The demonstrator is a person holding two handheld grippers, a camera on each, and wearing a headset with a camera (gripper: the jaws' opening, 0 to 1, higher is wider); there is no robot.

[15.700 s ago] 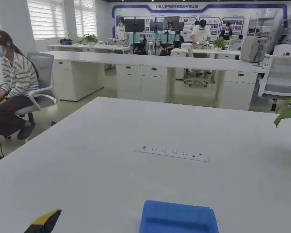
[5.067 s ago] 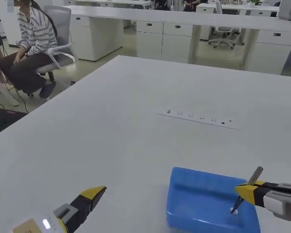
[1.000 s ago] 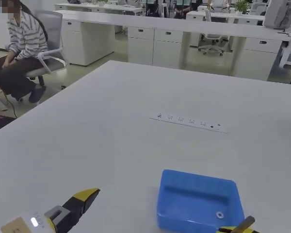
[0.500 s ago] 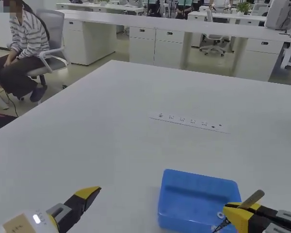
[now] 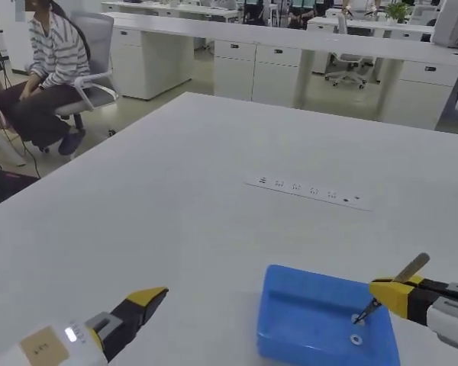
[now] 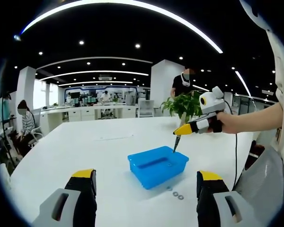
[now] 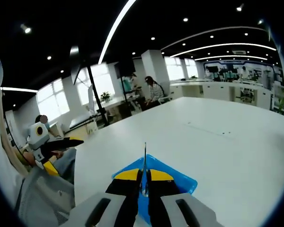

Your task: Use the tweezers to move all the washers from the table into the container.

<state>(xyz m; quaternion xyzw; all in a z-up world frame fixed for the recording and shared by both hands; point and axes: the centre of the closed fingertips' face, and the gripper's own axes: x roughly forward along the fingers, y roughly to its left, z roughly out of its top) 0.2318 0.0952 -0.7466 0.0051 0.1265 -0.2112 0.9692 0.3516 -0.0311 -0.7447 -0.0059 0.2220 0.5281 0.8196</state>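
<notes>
The blue container (image 5: 313, 320) stands near the table's front edge, with a small washer (image 5: 356, 339) lying in its right part. My right gripper (image 5: 401, 299) is shut on the tweezers (image 5: 366, 311), whose thin tip points down over the container's right side, just above that washer. I cannot tell whether the tip carries anything. In the right gripper view the tweezers (image 7: 144, 163) stick out from the closed jaws over the container (image 7: 182, 182). Two washers (image 6: 177, 195) lie on the table just in front of the container (image 6: 156, 165). My left gripper (image 5: 141, 305) hovers open and empty left of the container.
A socket strip (image 5: 309, 191) is set flush in the white table (image 5: 175, 213) beyond the container. A person sits on a chair (image 5: 53, 61) past the table's left edge. A potted plant (image 6: 182, 105) stands behind the right gripper (image 6: 199, 126).
The right gripper with the tweezers has risen into the head view from the bottom right, and its tip now hangs over the container. The left gripper has stayed put.
</notes>
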